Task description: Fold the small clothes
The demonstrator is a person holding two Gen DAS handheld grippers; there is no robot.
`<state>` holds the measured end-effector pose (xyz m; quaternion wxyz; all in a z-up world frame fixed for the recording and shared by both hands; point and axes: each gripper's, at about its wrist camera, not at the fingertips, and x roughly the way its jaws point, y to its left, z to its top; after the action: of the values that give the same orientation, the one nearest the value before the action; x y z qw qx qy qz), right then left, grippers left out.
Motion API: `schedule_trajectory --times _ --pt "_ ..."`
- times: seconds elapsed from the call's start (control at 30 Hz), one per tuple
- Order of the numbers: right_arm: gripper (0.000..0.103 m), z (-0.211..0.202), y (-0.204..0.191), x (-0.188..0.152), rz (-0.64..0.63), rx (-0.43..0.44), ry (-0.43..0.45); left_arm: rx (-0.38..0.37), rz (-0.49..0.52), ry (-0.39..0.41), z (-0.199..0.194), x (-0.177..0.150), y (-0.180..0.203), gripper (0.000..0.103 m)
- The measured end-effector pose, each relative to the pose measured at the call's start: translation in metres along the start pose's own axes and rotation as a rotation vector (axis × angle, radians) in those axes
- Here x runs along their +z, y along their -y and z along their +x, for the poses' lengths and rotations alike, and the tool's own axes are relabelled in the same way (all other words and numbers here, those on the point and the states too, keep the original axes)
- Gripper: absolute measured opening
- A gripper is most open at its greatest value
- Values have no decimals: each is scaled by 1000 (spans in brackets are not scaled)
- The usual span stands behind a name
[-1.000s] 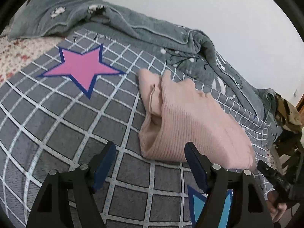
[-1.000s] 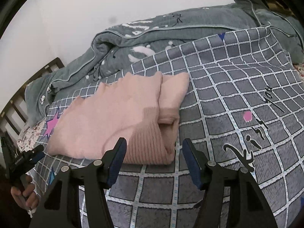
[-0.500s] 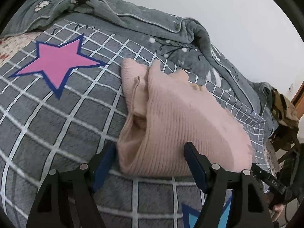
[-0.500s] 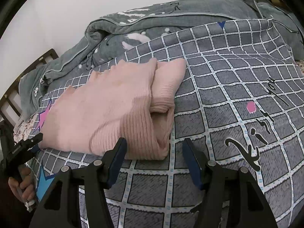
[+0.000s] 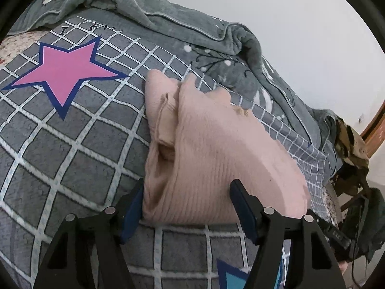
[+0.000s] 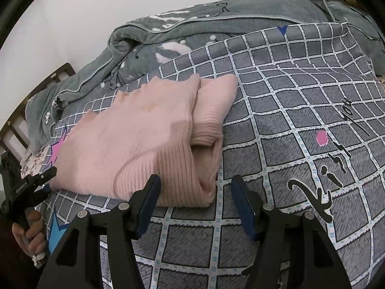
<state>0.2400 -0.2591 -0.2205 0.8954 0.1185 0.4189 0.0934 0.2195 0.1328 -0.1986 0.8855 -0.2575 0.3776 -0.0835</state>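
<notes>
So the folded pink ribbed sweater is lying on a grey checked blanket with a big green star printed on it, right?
Not quite: the star is pink with a dark blue outline, as the left wrist view shows. The folded pink ribbed sweater does lie on the grey checked blanket.

I see a matt ribbed-knit pink sweater (image 5: 216,159) on a soft, fuzzy grey checked bedspread (image 5: 79,159), a plush grey quilt (image 5: 168,24) along its far edge, matt black plastic grippers with blue pads (image 6: 244,210), and dark wooden bed rails (image 6: 14,120).
</notes>
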Motion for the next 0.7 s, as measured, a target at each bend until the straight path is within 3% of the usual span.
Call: schedule_trajectory --times 0.37,0.7 --pt "61 -4 -2 -2 -3 8 -3 -36 -36 10 -6 -7 -1 66" --pt "61 2 -3 -1 -6 30 -11 1 -40 34 10 7 3 66"
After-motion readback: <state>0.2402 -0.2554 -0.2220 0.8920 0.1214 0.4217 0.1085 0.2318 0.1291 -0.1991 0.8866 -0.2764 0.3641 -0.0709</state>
